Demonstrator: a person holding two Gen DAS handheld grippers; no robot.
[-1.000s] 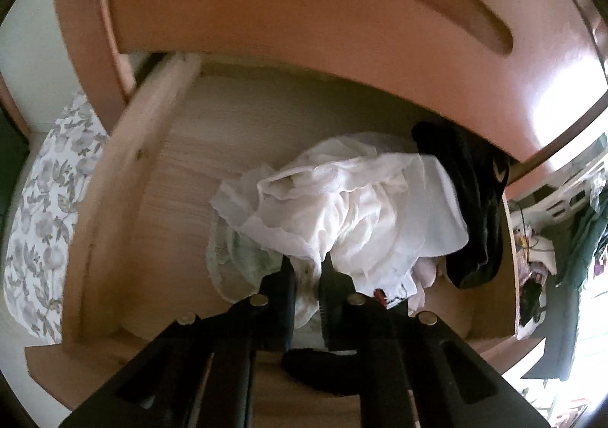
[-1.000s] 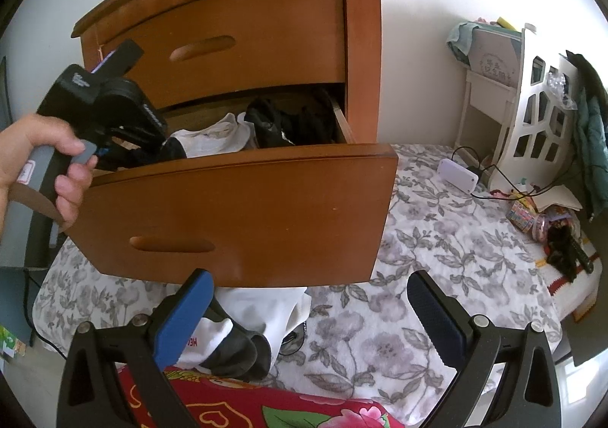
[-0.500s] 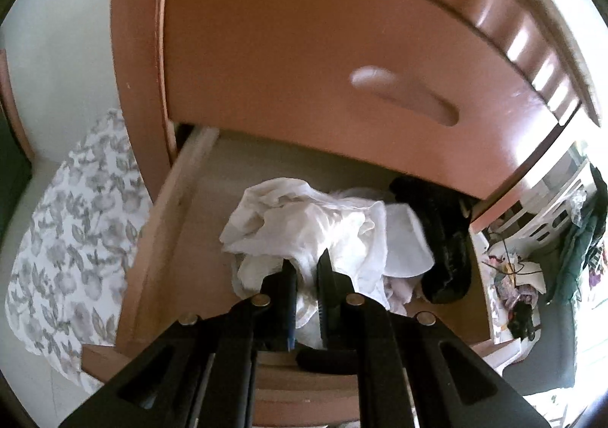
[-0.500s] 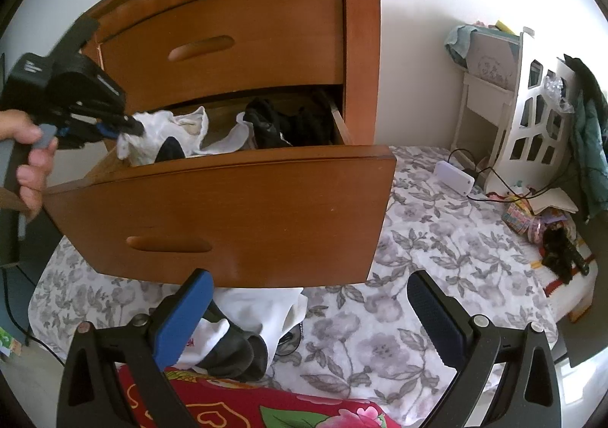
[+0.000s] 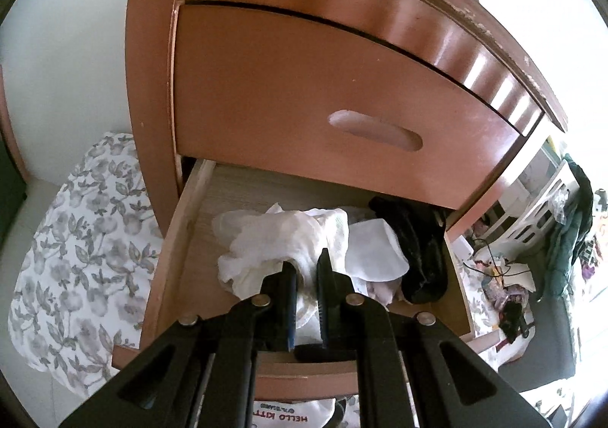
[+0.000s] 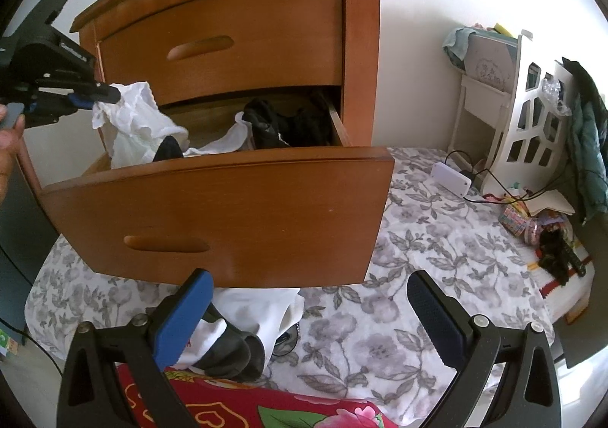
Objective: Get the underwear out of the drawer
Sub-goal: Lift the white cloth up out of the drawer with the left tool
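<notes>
The lower drawer [image 6: 212, 207] of a wooden nightstand stands pulled out. My left gripper [image 5: 306, 268] is shut on white underwear [image 5: 281, 238] and holds it up over the drawer's left end. From the right wrist view that gripper [image 6: 108, 95] pinches the white underwear [image 6: 133, 124], which hangs down toward the drawer. More white cloth [image 5: 374, 251] and black garments [image 5: 416, 249] lie inside at the right. My right gripper [image 6: 307, 317] is open and empty, low in front of the drawer.
A hand [image 6: 7, 131] holds the left gripper at the far left. White and grey clothes [image 6: 243, 329] lie on the floral sheet [image 6: 437, 249] under the drawer front, beside a red patterned cloth [image 6: 235, 405]. A white shelf [image 6: 532, 116] and clutter stand at the right.
My left gripper has risen and pulled back, lifting the white underwear up out of the pile in the drawer. The right gripper has stayed put and open.
</notes>
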